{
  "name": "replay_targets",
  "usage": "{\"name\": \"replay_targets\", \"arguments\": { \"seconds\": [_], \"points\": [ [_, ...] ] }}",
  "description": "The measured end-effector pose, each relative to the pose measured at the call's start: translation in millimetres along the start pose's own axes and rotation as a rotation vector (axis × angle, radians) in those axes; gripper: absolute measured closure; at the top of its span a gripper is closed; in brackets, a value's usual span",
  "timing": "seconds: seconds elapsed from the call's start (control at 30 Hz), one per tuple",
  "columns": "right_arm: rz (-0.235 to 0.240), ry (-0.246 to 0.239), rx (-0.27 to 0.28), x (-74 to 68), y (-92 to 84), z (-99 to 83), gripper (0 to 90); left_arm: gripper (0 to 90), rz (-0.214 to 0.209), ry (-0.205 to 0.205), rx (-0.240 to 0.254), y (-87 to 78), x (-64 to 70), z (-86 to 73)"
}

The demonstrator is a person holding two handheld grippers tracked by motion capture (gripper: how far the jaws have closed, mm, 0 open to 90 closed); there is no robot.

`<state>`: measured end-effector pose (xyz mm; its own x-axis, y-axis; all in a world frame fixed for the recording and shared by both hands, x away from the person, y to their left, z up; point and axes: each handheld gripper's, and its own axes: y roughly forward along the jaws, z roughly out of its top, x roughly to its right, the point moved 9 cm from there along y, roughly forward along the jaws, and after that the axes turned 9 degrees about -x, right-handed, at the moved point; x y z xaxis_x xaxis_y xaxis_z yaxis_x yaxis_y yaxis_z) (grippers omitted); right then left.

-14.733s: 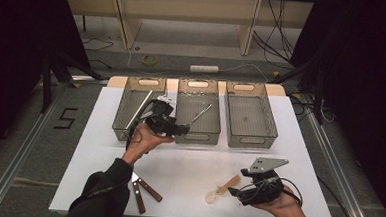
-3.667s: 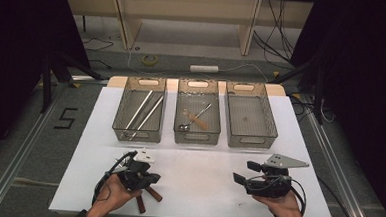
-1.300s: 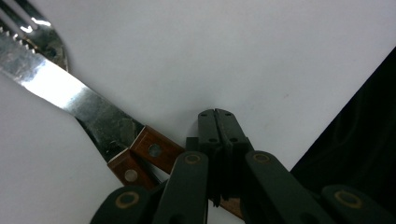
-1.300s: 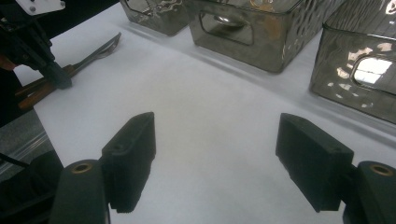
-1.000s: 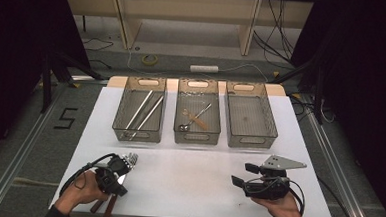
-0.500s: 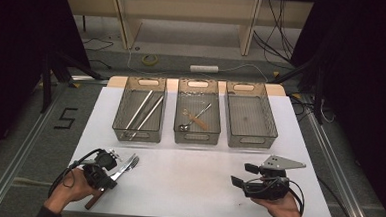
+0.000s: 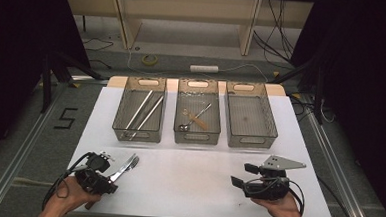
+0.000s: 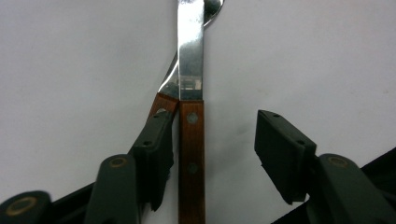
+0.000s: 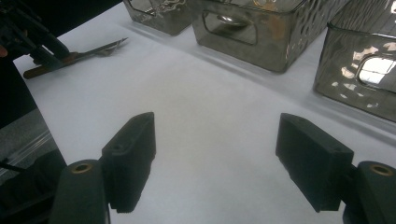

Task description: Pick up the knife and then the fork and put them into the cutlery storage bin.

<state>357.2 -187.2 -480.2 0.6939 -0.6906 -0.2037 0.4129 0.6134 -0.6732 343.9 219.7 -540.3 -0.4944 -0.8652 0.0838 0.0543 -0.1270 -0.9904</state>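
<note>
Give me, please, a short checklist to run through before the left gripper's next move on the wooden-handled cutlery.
1. Left gripper jaws open, having just been opening: ok.
2. Knife handle lies between the jaws, beside the left one, clear of the right: ok.
3. Second utensil separated from the knife: not ok, its handle end lies against the knife's handle top.
4. Right gripper open and well clear of the cutlery: ok.
5. Right-hand bin free of items: ok.
6. Which bin the knife belongs in: cannot tell.

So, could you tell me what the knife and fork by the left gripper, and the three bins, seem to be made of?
Knife: mirror-bright blade, likely polished steel; reddish-brown handle with visible grain and round rivets, probably wood. Fork: shiny metal, its handle end also brown. Bins: glossy and see-through with a rippled sheen, probably smoked clear plastic.
</note>
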Motion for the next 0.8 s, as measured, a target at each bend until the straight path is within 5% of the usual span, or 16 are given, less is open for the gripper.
{"name": "replay_targets", "arguments": {
  "seconds": [0.8],
  "points": [
    [0.001, -0.002, 0.002, -1.3, -0.6, 0.6, 29.6, 66.6, 0.040, 0.002, -0.039, 8.4, -6.6, -13.9]
  ]
}}
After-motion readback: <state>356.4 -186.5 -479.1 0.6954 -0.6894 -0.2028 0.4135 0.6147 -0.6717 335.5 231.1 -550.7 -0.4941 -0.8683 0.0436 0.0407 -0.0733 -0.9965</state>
